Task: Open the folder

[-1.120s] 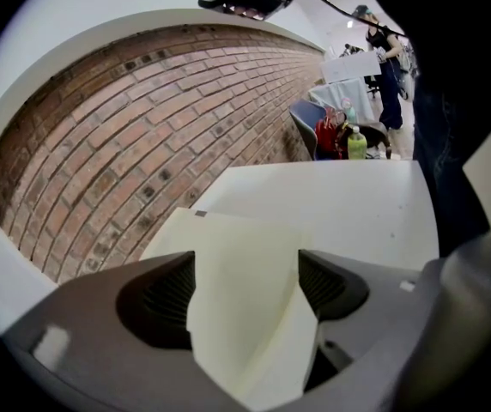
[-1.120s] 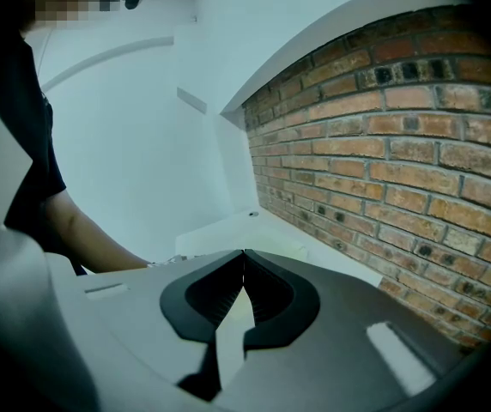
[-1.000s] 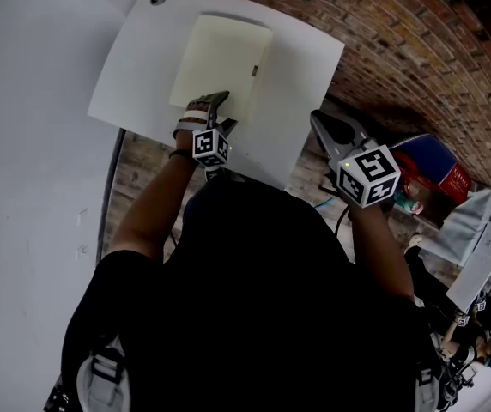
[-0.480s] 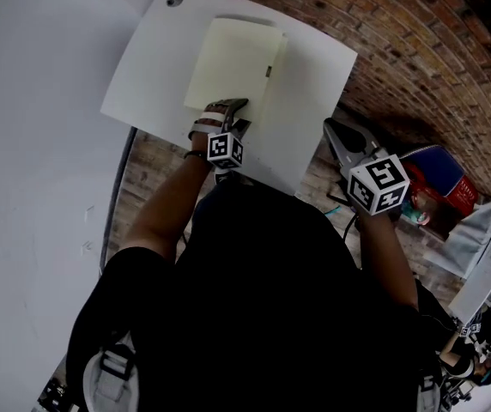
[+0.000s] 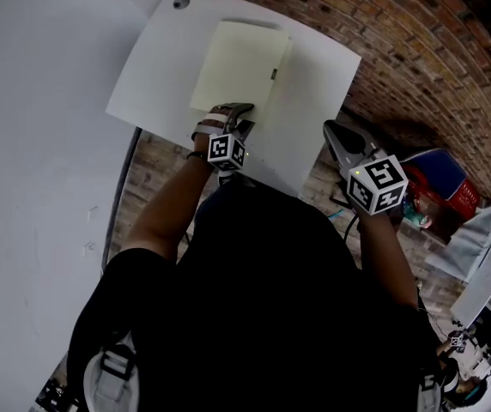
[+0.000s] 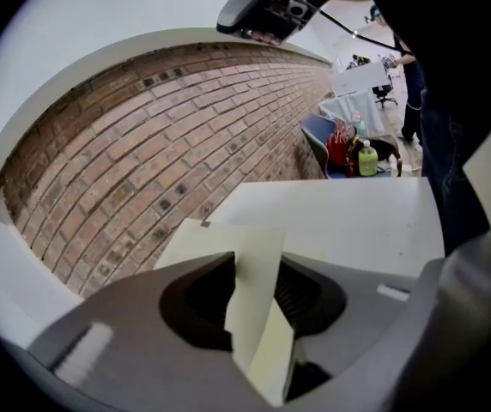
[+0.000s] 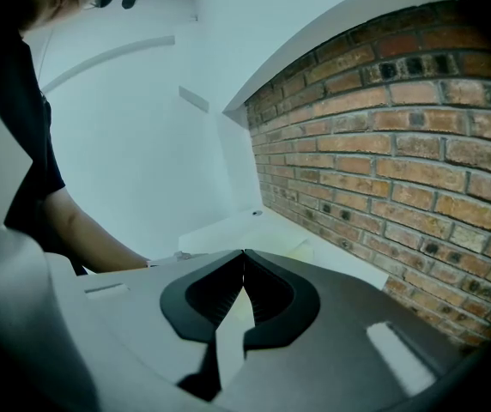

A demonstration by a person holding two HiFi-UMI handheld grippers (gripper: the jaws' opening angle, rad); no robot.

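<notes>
1. Grey plastic right tool (image 5: 330,130): jaws pressed together, empty, parked off the white smooth worktop (image 5: 160,67), probably kept clear.
2. Left tool (image 5: 235,112): jaws just been closing, pinching the near cover edge of the thin pale cream card folder (image 5: 241,58) (cover flexes upward).
3. Folder lies flat mid-worktop, ready to be lifted open.
4. Rough red brick wall (image 5: 400,50) lies beyond.

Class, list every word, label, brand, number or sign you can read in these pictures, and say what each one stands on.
Nothing can be read.
The folder: blank cover.
The left marker cube and right marker cube: black-and-white square patterns, not words.
The red object on the floor: any print is too blurred to read.
</notes>
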